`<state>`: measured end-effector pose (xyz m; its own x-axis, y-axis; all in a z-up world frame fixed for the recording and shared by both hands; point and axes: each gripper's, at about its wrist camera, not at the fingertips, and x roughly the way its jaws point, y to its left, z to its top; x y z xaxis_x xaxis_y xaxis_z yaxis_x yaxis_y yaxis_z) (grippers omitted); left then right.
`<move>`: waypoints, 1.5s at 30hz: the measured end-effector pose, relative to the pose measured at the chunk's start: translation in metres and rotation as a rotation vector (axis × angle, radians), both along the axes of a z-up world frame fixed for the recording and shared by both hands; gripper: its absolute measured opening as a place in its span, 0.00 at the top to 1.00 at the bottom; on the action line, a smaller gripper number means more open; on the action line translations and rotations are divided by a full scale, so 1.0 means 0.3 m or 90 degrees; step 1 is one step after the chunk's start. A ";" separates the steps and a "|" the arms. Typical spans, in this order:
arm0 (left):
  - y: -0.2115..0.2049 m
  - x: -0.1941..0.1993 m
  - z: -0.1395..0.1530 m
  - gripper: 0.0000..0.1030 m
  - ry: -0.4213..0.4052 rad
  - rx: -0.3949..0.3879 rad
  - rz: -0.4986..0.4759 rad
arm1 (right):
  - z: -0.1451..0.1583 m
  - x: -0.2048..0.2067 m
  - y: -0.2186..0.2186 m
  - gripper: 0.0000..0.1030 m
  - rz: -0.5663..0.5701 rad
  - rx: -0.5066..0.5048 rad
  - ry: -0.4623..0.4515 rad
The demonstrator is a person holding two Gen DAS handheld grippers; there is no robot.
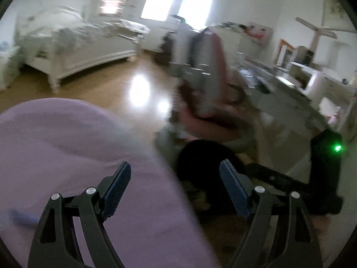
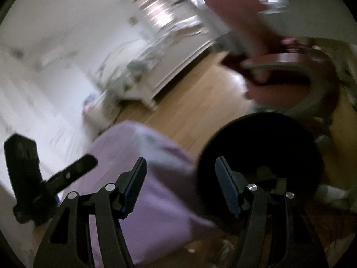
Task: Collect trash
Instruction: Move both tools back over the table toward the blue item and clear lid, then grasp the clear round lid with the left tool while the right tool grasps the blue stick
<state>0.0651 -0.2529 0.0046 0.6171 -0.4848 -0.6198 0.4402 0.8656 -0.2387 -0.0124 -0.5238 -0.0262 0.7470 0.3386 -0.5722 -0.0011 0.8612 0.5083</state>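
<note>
Looking down past my tongs, I am seeing a round black bin (image 2: 261, 154) standing on the wooden floor (image 2: 189, 102), just beside a lilac cloth (image 2: 142, 178) and in front of a blurred pink chair (image 2: 279, 67). My left gripper (image 1: 175, 189) is hanging with its jaws spread wide and nothing between them, over the cloth's edge. My right gripper (image 2: 180, 185) is gaping too, holding nothing, near the bin's rim.

Left gripper (image 1: 175, 185), right gripper (image 2: 180, 182): black linkage arms, silver pivot screws, blue ribbed pads. Green light on the right unit's black housing.
</note>
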 end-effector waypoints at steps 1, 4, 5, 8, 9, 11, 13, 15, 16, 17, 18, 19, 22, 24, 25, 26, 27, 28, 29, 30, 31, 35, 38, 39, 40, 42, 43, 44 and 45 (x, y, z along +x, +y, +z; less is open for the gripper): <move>0.082 -0.015 -0.001 0.21 -0.008 0.021 0.034 | 0.005 0.013 0.052 0.38 0.029 -0.007 0.001; 0.269 -0.040 -0.014 0.19 -0.005 0.061 0.107 | 0.016 0.056 0.230 0.38 0.128 -0.036 0.006; 0.342 -0.049 -0.021 0.17 -0.002 0.077 0.136 | 0.018 0.071 0.292 0.38 0.162 -0.046 0.007; 0.515 -0.066 -0.044 0.11 0.003 0.126 0.201 | 0.026 0.099 0.454 0.38 0.236 -0.066 0.011; 0.576 -0.068 -0.060 0.11 0.012 0.153 0.218 | 0.024 0.113 0.517 0.38 0.263 -0.074 0.016; 0.653 -0.059 -0.089 0.11 0.037 0.186 0.229 | 0.021 0.138 0.639 0.38 0.313 -0.096 0.024; 0.717 -0.052 -0.115 0.11 0.058 0.195 0.227 | 0.026 0.154 0.734 0.38 0.344 -0.118 0.025; 0.764 -0.042 -0.135 0.11 0.071 0.190 0.217 | 0.028 0.175 0.842 0.38 0.380 -0.144 0.028; 0.782 -0.035 -0.143 0.11 0.076 0.189 0.211 | 0.027 0.184 0.884 0.38 0.395 -0.154 0.029; 0.789 -0.029 -0.153 0.11 0.080 0.190 0.204 | 0.022 0.201 0.937 0.38 0.412 -0.168 0.033; 0.794 -0.024 -0.161 0.11 0.083 0.194 0.194 | 0.021 0.217 0.974 0.38 0.423 -0.182 0.036; 0.797 -0.014 -0.169 0.12 0.089 0.200 0.183 | 0.015 0.232 1.014 0.38 0.434 -0.201 0.039; 0.810 0.011 -0.198 0.20 0.120 0.208 0.163 | -0.005 0.269 1.125 0.38 0.462 -0.264 0.049; 0.812 0.016 -0.190 0.25 0.115 0.213 0.156 | -0.025 0.285 1.169 0.38 0.483 -0.284 0.057; 0.815 0.018 -0.190 0.30 0.112 0.219 0.156 | -0.038 0.292 1.180 0.38 0.493 -0.295 0.059; 0.818 0.019 -0.188 0.32 0.110 0.220 0.157 | -0.045 0.301 1.204 0.39 0.504 -0.311 0.061; 0.814 0.016 -0.192 0.37 0.108 0.219 0.159 | -0.053 0.302 1.214 0.40 0.508 -0.324 0.056; 0.818 0.019 -0.192 0.39 0.105 0.220 0.163 | -0.057 0.301 1.227 0.42 0.512 -0.337 0.053; 0.821 0.022 -0.191 0.42 0.103 0.220 0.166 | -0.055 0.303 1.243 0.49 0.515 -0.351 0.050; 0.822 0.023 -0.191 0.46 0.101 0.223 0.168 | -0.058 0.310 1.244 0.55 0.515 -0.360 0.048; 0.823 0.027 -0.192 0.48 0.099 0.224 0.167 | -0.060 0.323 1.247 0.67 0.513 -0.369 0.047; 0.822 0.026 -0.189 0.48 0.095 0.223 0.170 | -0.057 0.343 1.234 0.82 0.495 -0.341 0.051; 0.826 0.001 -0.159 0.48 0.076 0.177 0.168 | -0.047 0.338 1.184 0.83 0.473 -0.260 0.053; 0.830 -0.003 -0.148 0.48 0.072 0.158 0.166 | -0.040 0.333 1.161 0.83 0.463 -0.237 0.051; 0.828 -0.015 -0.132 0.48 0.065 0.133 0.164 | -0.028 0.325 1.130 0.83 0.448 -0.208 0.046; 0.811 -0.037 -0.103 0.48 0.048 0.117 0.165 | -0.002 0.312 1.056 0.83 0.416 -0.138 0.035; 0.793 -0.048 -0.083 0.48 0.039 0.104 0.161 | 0.011 0.304 1.020 0.83 0.400 -0.106 0.031; 0.776 -0.055 -0.069 0.48 0.034 0.094 0.158 | 0.025 0.292 0.970 0.83 0.378 -0.070 0.024; 0.752 -0.061 -0.051 0.48 0.027 0.084 0.151 | 0.038 0.283 0.934 0.83 0.362 -0.049 0.017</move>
